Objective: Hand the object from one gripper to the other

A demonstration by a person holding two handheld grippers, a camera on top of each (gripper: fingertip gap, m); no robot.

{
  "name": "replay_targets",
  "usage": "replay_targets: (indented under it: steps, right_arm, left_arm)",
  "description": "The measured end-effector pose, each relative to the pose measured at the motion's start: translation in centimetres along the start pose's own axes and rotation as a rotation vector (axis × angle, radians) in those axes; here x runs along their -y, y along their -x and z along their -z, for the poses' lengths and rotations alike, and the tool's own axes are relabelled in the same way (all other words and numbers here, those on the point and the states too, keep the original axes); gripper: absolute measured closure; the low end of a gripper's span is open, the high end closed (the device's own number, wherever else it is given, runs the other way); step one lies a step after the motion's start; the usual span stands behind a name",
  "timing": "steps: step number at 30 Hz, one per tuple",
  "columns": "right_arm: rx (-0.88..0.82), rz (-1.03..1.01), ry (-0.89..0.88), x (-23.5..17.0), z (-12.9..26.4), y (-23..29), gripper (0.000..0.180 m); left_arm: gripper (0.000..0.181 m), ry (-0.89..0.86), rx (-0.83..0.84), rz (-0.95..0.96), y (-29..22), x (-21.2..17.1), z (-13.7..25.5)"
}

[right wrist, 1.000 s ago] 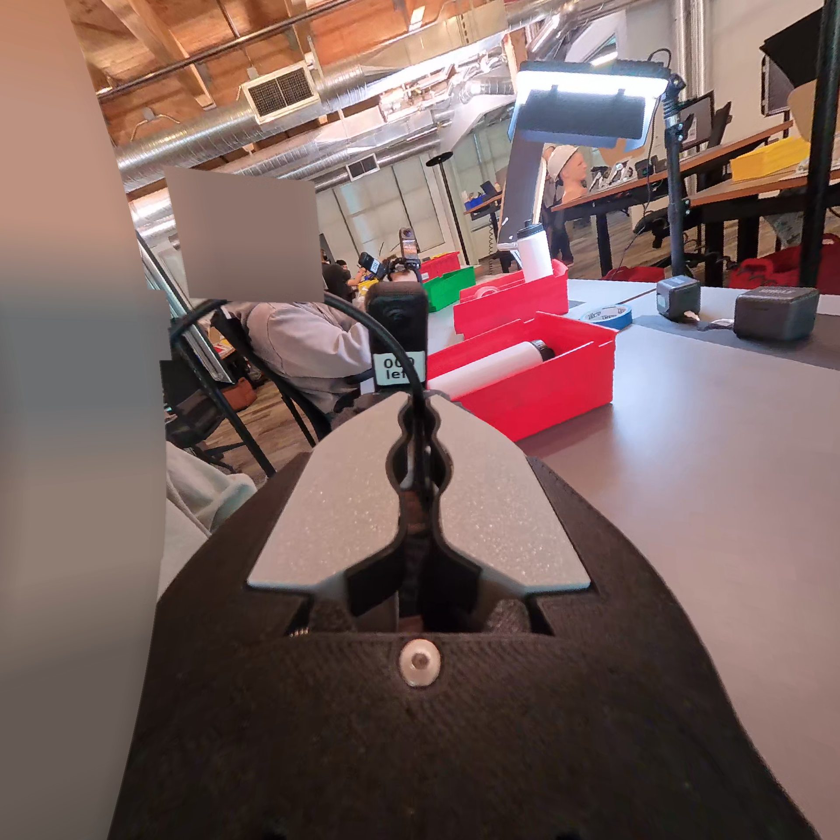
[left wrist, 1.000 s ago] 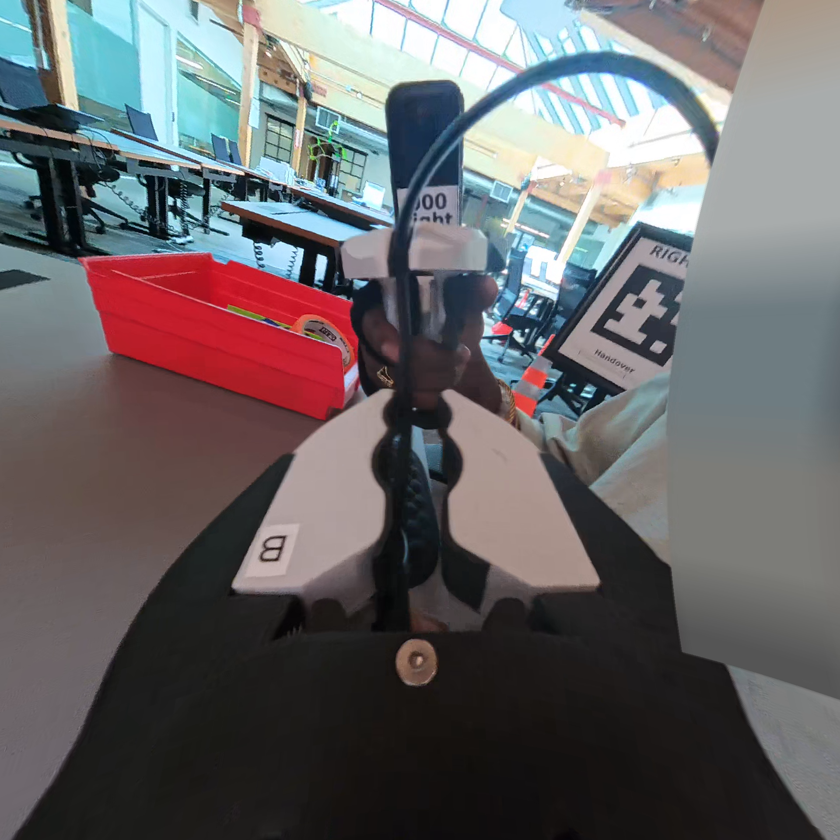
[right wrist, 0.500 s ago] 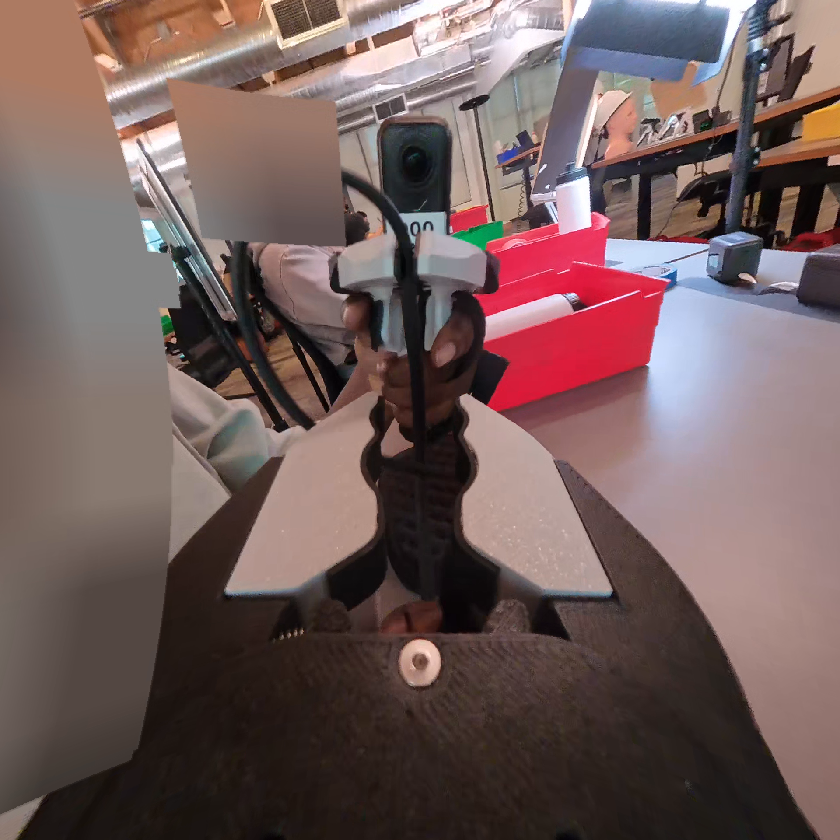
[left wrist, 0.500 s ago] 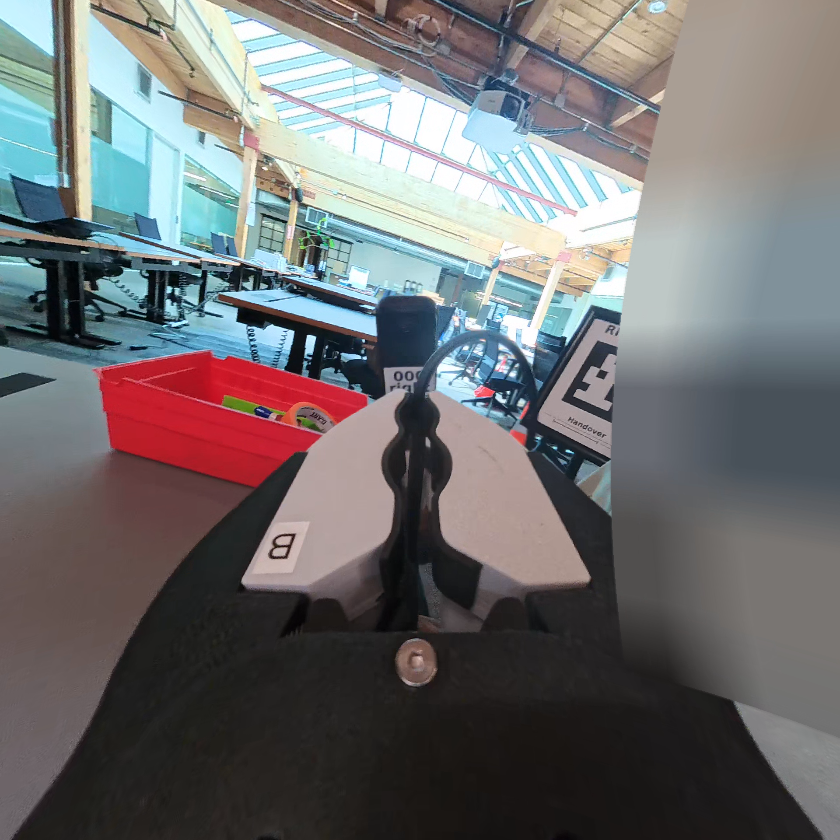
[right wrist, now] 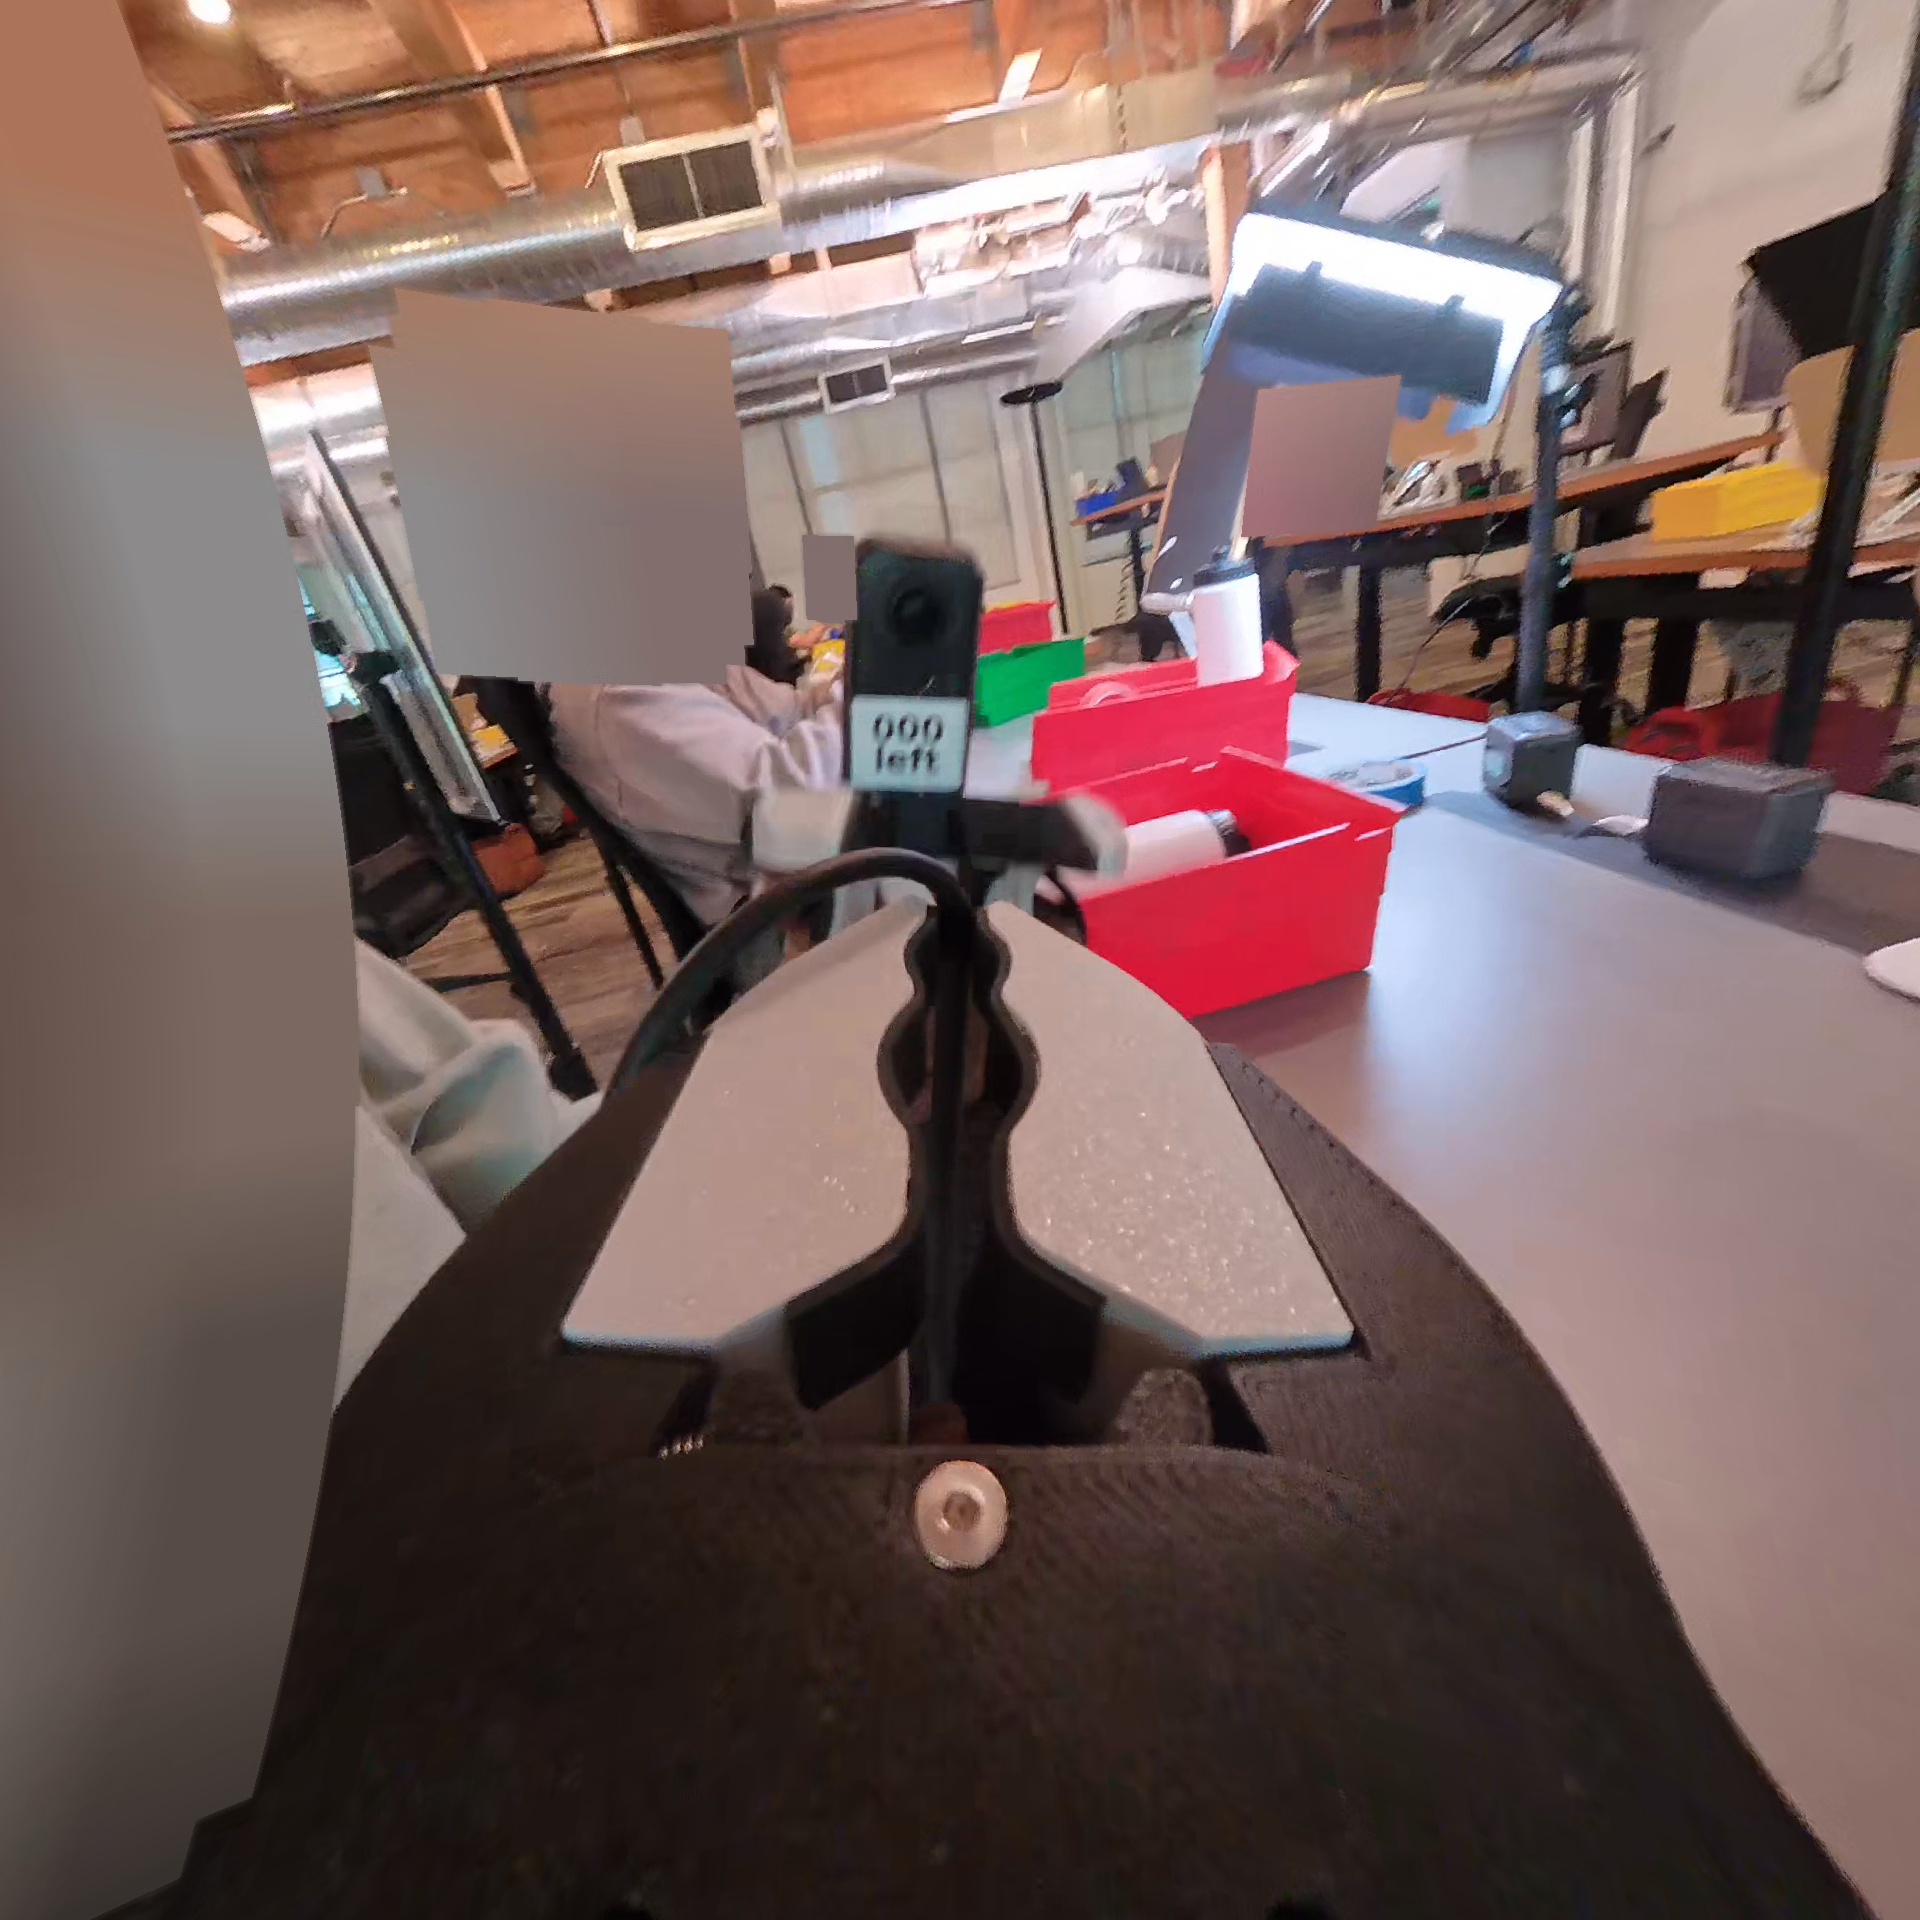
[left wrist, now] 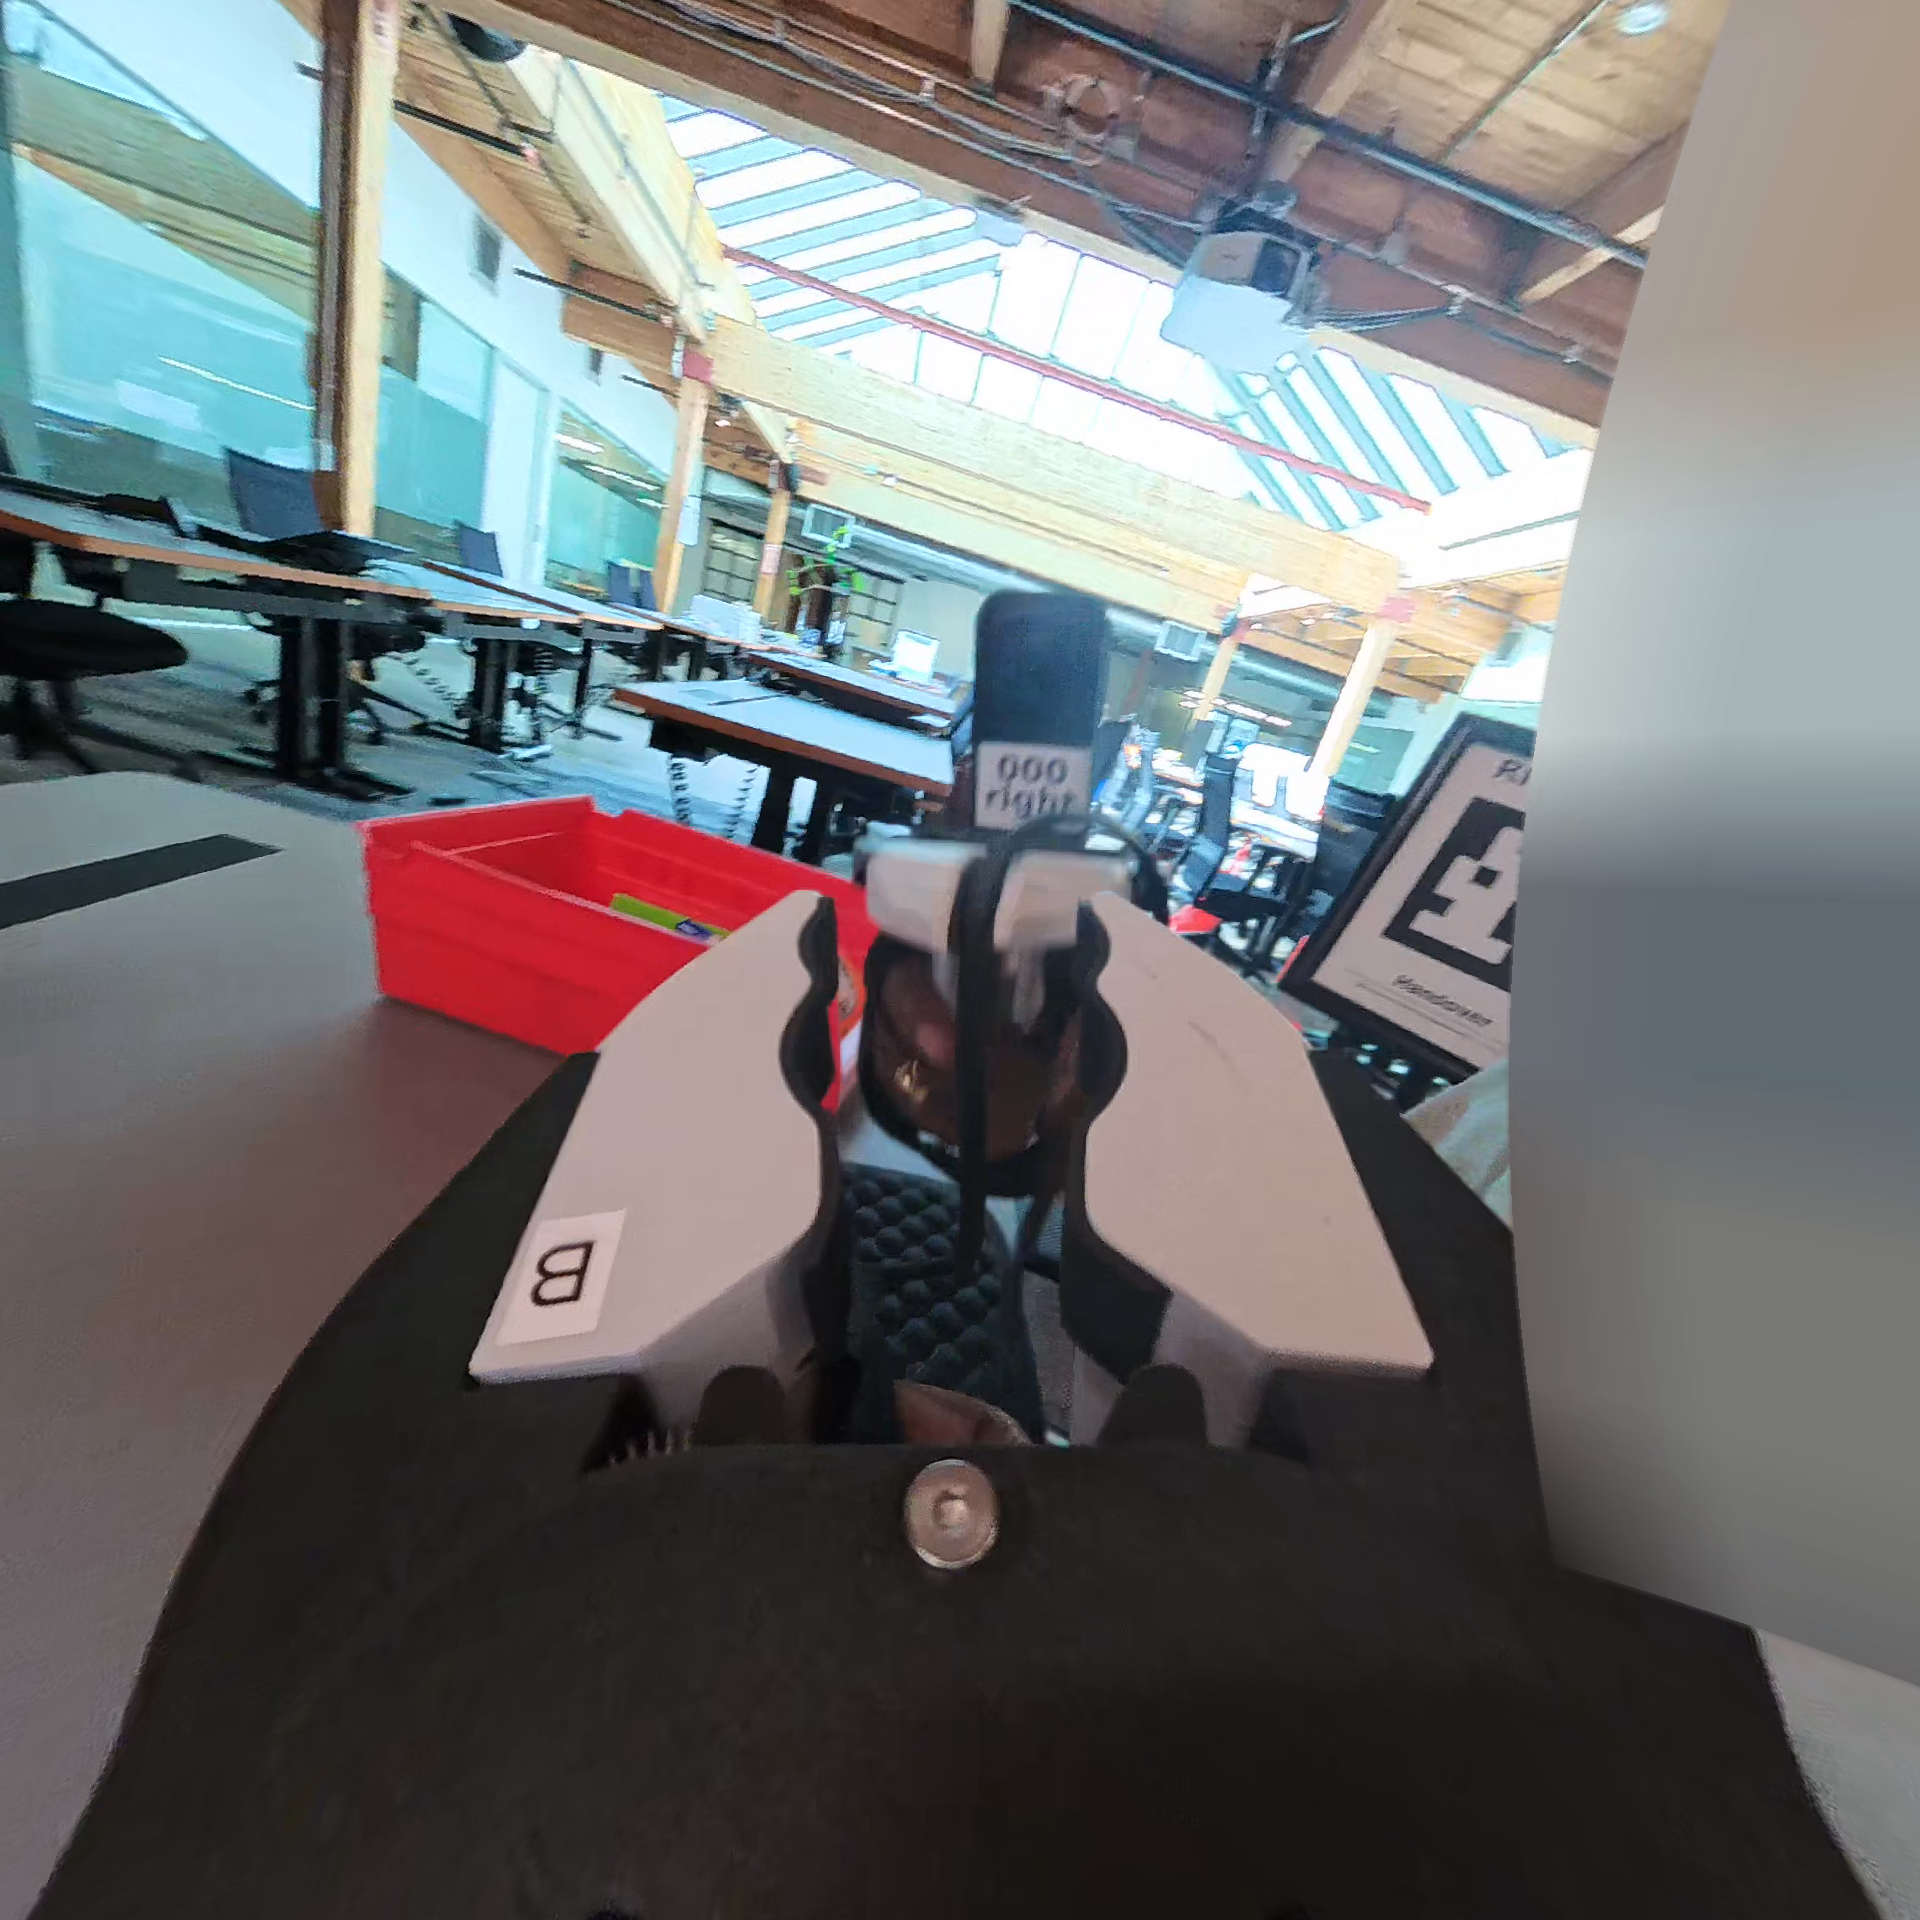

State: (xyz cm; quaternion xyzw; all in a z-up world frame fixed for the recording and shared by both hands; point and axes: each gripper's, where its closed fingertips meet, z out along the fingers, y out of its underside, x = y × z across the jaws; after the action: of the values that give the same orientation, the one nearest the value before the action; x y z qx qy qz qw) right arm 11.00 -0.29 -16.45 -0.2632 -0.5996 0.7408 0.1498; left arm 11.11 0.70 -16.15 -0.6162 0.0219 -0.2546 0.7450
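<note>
A thin black cable (right wrist: 748,935) is the object. In the right wrist view my right gripper (right wrist: 956,920) is shut on it; the cable runs up the slot between the fingers and loops out to the left. In the left wrist view my left gripper (left wrist: 956,914) is open, its grey fingers (left wrist: 717,1122) well apart, and the cable (left wrist: 966,1091) hangs free in the gap. The two grippers face each other closely above the table edge: the right one (left wrist: 982,894) shows just past my left fingertips, and the left one (right wrist: 935,831) shows just past my right fingertips.
A grey table (right wrist: 1558,1143) extends to the right, bearing a red bin (right wrist: 1247,914), a dark grey box (right wrist: 1735,821) and a small cube (right wrist: 1532,758). Another red bin (left wrist: 488,914) sits left on the table (left wrist: 208,1143). A marker sign (left wrist: 1455,883) stands right. A seated person (right wrist: 686,769) is behind.
Half a second ago my left gripper was shut on the cable and my right one stood open around it. Now the right is shut on the cable and the left has opened.
</note>
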Motion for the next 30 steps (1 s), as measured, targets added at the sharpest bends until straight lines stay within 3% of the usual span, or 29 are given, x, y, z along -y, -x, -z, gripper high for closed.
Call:
replay_targets:
  steps: [1, 4, 10, 13, 15, 18, 25, 27, 30]
  right_arm:
    - [-0.014, 0.007, -0.016, 0.5, 0.1, -0.2, 0.174]
    - [-0.03, 0.019, -0.034, 1.5, 0.2, -0.4, 0.174]
    - [-0.075, 0.065, -0.036, 2.3, 0.0, -0.3, 0.174]
    - [-0.078, 0.106, -0.053, 2.8, 0.3, 0.0, 0.173]
    - [-0.085, 0.133, -0.004, 2.0, 0.6, -0.1, 0.154]
    - [-0.085, 0.156, 0.105, -0.3, 0.9, -0.7, 0.151]
    - [-0.032, 0.211, 0.149, -1.5, 0.0, 0.2, 0.155]
    - [-0.027, 0.215, 0.159, -1.5, -0.2, 0.2, 0.174]
    - [-0.039, 0.187, 0.148, -1.0, -0.2, 0.1, 0.174]
  left_arm:
    - [0.137, 0.015, 0.021, -0.011, 0.1, -0.8, -0.1]
    - [0.146, 0.074, 0.093, -0.077, 0.5, -2.7, -0.8]
    - [0.174, 0.093, 0.174, -0.228, 0.5, -2.4, -1.7]
    - [0.175, 0.069, 0.145, -0.209, 0.3, -1.5, -1.4]
    - [0.175, 0.039, 0.112, -0.185, 0.1, -0.4, -1.0]
    - [0.175, 0.02, 0.081, -0.187, -0.3, 1.1, -0.6]
    - [0.175, 0.038, 0.023, -0.203, -1.3, 2.3, -0.9]
    - [0.175, 0.04, 0.024, -0.21, -1.3, 2.5, -1.0]
    - [0.173, 0.015, 0.034, -0.205, -1.2, 2.9, -0.8]
